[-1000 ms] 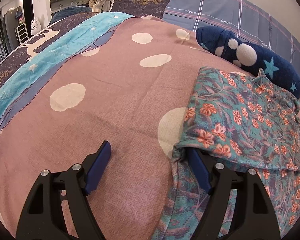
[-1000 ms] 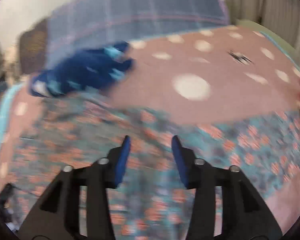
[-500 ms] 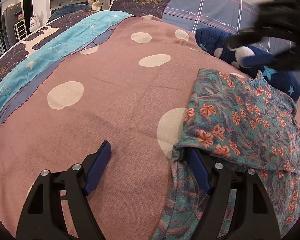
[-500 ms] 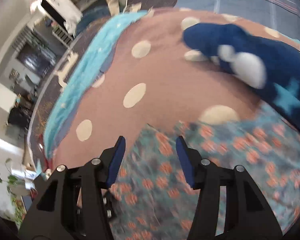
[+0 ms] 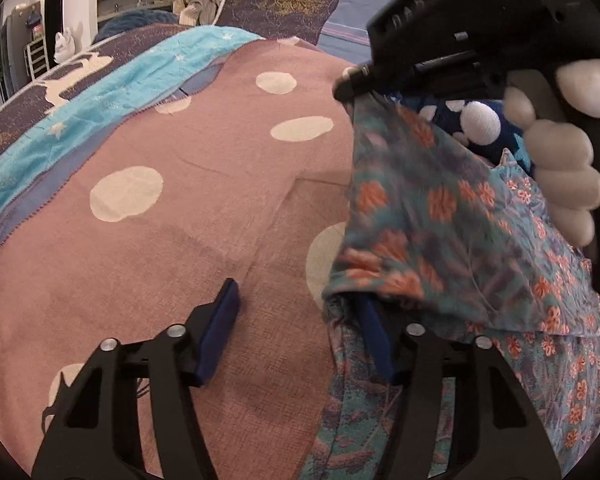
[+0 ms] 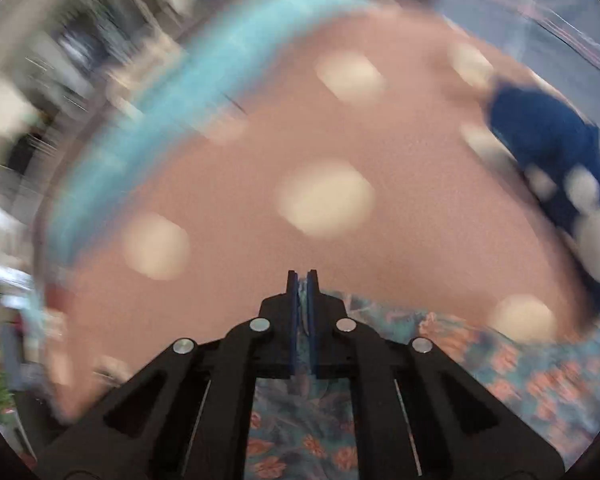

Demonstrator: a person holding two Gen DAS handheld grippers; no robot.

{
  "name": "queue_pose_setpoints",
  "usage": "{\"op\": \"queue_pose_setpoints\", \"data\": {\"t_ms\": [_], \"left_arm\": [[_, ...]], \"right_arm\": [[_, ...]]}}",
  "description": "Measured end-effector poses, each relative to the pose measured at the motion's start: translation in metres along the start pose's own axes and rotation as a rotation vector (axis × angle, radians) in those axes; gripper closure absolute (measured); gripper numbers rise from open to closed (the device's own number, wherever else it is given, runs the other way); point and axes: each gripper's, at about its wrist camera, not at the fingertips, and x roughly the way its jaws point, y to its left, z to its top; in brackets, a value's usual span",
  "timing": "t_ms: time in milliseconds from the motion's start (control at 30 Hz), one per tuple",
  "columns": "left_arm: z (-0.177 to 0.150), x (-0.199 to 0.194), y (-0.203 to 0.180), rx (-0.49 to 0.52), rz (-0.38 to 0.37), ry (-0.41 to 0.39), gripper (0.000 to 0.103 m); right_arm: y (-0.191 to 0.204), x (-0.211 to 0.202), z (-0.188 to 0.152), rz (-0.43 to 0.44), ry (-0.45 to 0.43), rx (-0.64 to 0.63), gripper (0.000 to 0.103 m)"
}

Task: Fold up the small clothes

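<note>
Teal floral-print thin woven garment (image 5: 452, 240) lies at rt side of bed on a coarse-weave dusty-pink bedspread w/ cream oval spots (image 5: 204, 216). Right gripper (image 6: 301, 280), black plastic w/ blue pads, has just been closing; pads now clamped on garment's far corner, lifting it into a taut, creased flap. Left gripper (image 5: 300, 316) jaws have been closing, still apart; rt pad tucked under near fold, no pinch. Fuzzy navy plush w/ white dots (image 5: 476, 120) behind.

Right gripper (image 6: 302, 280) jaws just closed, pinched tight, left gripper (image 5: 300, 300) jaws closing, still apart
</note>
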Motion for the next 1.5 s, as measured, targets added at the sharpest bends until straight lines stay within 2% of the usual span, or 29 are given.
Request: {"op": "queue_pose_setpoints", "data": {"t_ms": [67, 100, 133, 233, 300, 333, 433, 500, 533, 633, 733, 800, 867, 967, 1000, 1033, 1067, 1133, 1200, 1233, 1267, 1333, 1433, 1500], "left_arm": [[0.0, 0.002, -0.002, 0.008, 0.012, 0.008, 0.042], [0.0, 0.002, -0.002, 0.008, 0.013, 0.012, 0.042], [0.0, 0.002, -0.001, 0.005, 0.01, 0.013, 0.042], [0.0, 0.002, 0.002, -0.009, -0.003, 0.016, 0.041], [0.0, 0.002, 0.004, -0.017, -0.011, 0.018, 0.041], [0.0, 0.002, 0.005, -0.021, -0.015, 0.018, 0.041], [0.001, 0.003, 0.007, -0.034, -0.029, 0.021, 0.041], [0.001, 0.003, 0.007, -0.033, -0.027, 0.022, 0.041], [0.001, 0.003, 0.006, -0.027, -0.021, 0.022, 0.041], [0.001, 0.004, 0.002, -0.008, 0.0, 0.025, 0.04], [0.002, 0.005, 0.001, -0.001, 0.018, 0.028, 0.037], [0.001, 0.005, 0.0, 0.003, 0.028, 0.029, 0.036], [0.001, 0.005, 0.0, 0.008, 0.037, 0.03, 0.035], [0.001, 0.005, -0.001, 0.013, 0.048, 0.032, 0.034], [0.001, 0.005, -0.001, 0.014, 0.05, 0.032, 0.034], [0.001, 0.005, -0.001, 0.013, 0.05, 0.033, 0.034], [0.001, 0.005, -0.001, 0.011, 0.049, 0.033, 0.034], [0.001, 0.005, 0.0, 0.007, 0.046, 0.033, 0.033], [0.001, 0.005, -0.001, 0.006, 0.045, 0.033, 0.033], [0.001, 0.005, -0.001, 0.007, 0.047, 0.033, 0.033], [0.001, 0.005, -0.001, 0.008, 0.048, 0.033, 0.032], [0.001, 0.005, -0.002, 0.011, 0.047, 0.031, 0.032], [0.001, 0.004, 0.0, 0.006, 0.029, 0.035, 0.032], [0.0, -0.001, 0.002, 0.01, -0.007, 0.046, 0.033]], "right_arm": [[-0.011, 0.022, -0.003, -0.125, 0.073, 0.013, 0.097], [-0.015, 0.031, -0.005, -0.195, 0.104, 0.021, 0.091], [-0.024, 0.031, -0.008, -0.245, 0.1, 0.04, 0.079], [-0.042, -0.006, -0.011, -0.257, -0.014, 0.126, 0.067], [-0.052, -0.042, -0.02, -0.208, -0.066, 0.158, 0.063], [-0.056, -0.067, -0.03, -0.196, -0.084, 0.154, 0.061], [-0.078, -0.131, -0.073, -0.244, -0.118, 0.138, 0.058], [-0.101, -0.164, -0.11, -0.262, -0.136, 0.197, 0.055], [-0.127, -0.187, -0.141, -0.243, -0.137, 0.289, 0.055], [-0.173, -0.216, -0.205, -0.219, -0.14, 0.5, 0.059], [-0.191, -0.216, -0.249, -0.222, -0.146, 0.598, 0.061], [-0.201, -0.212, -0.265, -0.171, -0.143, 0.648, 0.061], [-0.204, -0.199, -0.267, -0.135, -0.13, 0.672, 0.061], [-0.21, -0.18, -0.267, -0.149, -0.121, 0.682, 0.058], [-0.211, -0.178, -0.265, -0.165, -0.135, 0.676, 0.07], [-0.207, -0.177, -0.26, -0.208, -0.136, 0.658, 0.1], [-0.208, -0.181, -0.261, -0.199, -0.147, 0.663, 0.099], [-0.194, -0.201, -0.259, -0.177, -0.24, 0.661, 0.099], [-0.179, -0.227, -0.258, -0.235, -0.306, 0.603, 0.099], [-0.17, -0.239, -0.26, -0.313, -0.318, 0.58, 0.099], [-0.167, -0.243, -0.262, -0.37, -0.311, 0.571, 0.099], [-0.168, -0.24, -0.266, -0.419, -0.269, 0.552, 0.098], [-0.181, -0.217, -0.275, -0.378, -0.191, 0.577, 0.092], [-0.185, -0.213, -0.283, -0.397, -0.179, 0.6, 0.089]]}}
